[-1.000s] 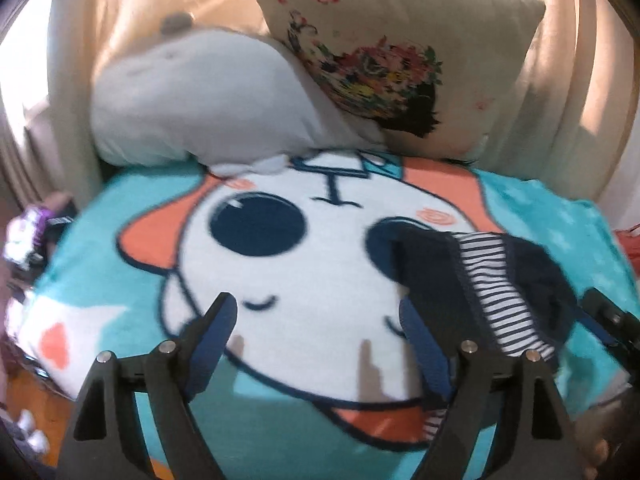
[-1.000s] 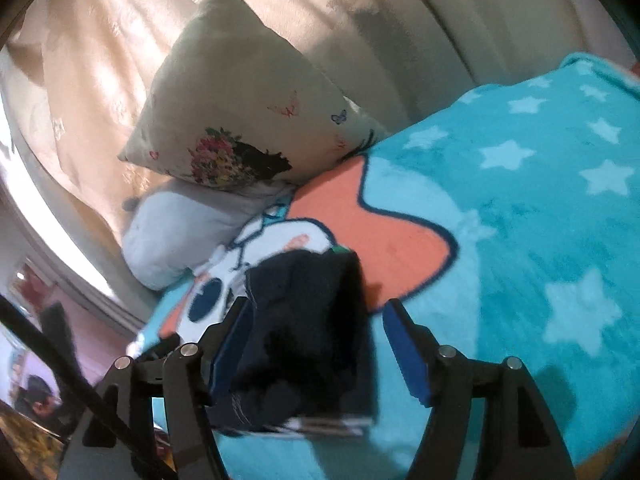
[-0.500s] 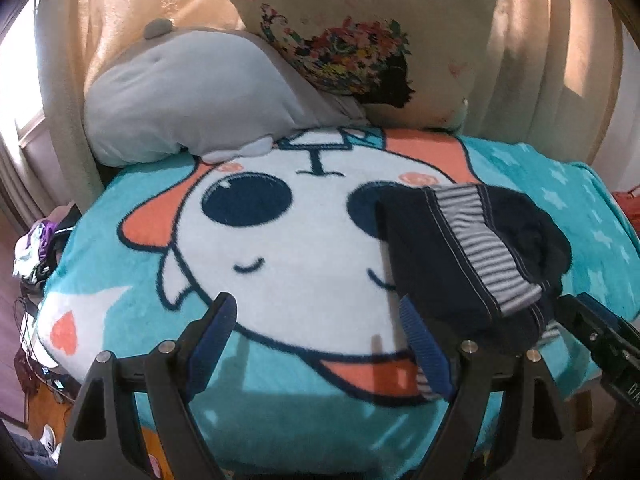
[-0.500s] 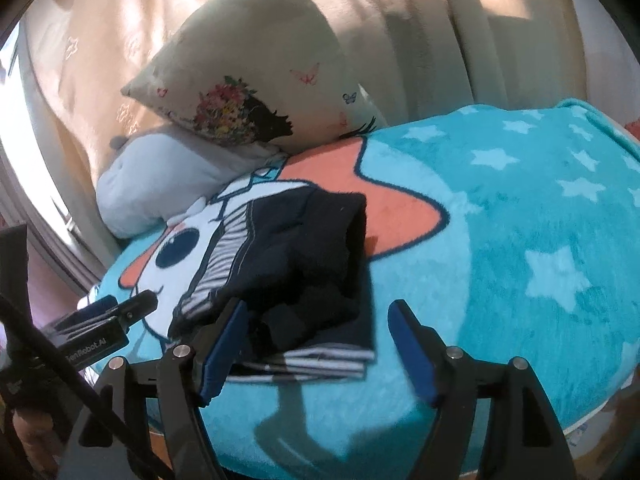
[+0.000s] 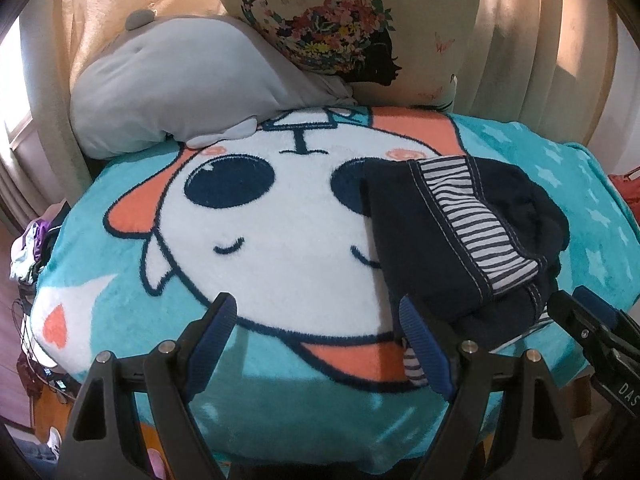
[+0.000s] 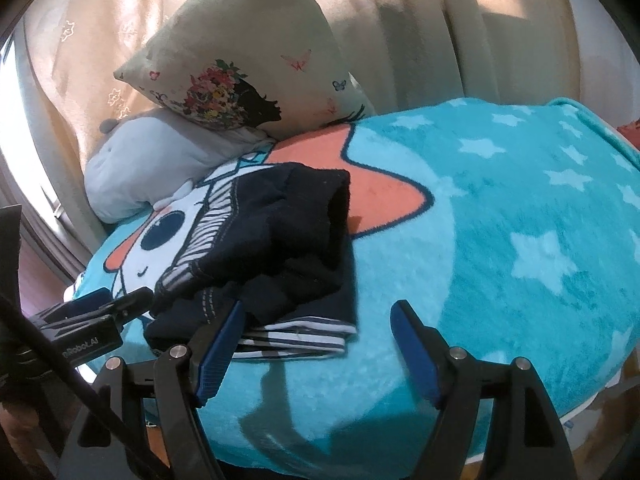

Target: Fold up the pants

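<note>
The left gripper (image 5: 316, 338) is open wide and holds nothing. The dark pants (image 5: 452, 236) lie folded on the blue blanket (image 5: 120, 280). The right gripper (image 6: 316, 344) is open too, near them.

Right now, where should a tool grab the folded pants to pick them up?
Probably at the near edge of the pants, where the striped layers stack up and stick out toward the right tool. Slide one finger under that stack from the front; the dark top is lumpy and loose, so pinching there might undo the fold.
</note>
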`<state>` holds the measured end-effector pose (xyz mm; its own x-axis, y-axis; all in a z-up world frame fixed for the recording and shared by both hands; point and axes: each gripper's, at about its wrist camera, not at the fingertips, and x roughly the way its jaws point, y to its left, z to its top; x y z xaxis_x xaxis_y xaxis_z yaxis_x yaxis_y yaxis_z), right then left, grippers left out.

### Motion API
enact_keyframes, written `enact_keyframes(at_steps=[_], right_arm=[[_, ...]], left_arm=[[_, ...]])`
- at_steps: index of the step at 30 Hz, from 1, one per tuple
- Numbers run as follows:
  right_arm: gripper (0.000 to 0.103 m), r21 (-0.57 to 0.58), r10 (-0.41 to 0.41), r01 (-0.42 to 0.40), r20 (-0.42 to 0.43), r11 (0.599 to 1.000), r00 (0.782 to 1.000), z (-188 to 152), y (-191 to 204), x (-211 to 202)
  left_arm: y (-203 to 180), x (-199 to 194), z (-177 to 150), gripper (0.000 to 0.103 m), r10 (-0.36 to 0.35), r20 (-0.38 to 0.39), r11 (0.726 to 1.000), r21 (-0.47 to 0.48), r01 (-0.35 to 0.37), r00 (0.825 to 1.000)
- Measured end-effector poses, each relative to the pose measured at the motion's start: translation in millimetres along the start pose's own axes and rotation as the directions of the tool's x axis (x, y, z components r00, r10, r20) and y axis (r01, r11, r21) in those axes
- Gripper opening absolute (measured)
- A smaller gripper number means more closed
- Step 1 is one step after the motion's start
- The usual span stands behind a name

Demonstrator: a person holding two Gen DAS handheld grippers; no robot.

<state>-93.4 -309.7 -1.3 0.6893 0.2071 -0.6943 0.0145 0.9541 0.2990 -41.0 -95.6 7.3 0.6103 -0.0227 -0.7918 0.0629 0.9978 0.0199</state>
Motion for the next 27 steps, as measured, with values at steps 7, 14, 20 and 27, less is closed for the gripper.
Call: enact_keyframes(at_steps=[7,14,20,27], right_arm=[[0.081,0.010,-0.003,0.003,-0.017,1.000,1.000,0,-3,5],[0.081,0.015,-0.005,0.006,-0.034,1.000,0.999,0,-6,10],[0.082,0.018,-0.001,0.001,-0.035,1.000,0.999,2,-8,9],[0.086,0.113,0.114,-0.117,0.033,0.987,0.993,28,-37,-1]], left_arm=[[-1,3,-1,0.083,0.013,-0.009,1.000,0.003,-0.012,1.000],[0,5,-1,0.083,0.013,-0.013,1.000,0.002,-0.013,1.000],[10,3,3,0.083,-0.037,0.001,0.998,-0.052,0.037,0.999],[35,30,28,0.083,-0.293,-0.029,0.939,-0.197,0.282,0.956]])
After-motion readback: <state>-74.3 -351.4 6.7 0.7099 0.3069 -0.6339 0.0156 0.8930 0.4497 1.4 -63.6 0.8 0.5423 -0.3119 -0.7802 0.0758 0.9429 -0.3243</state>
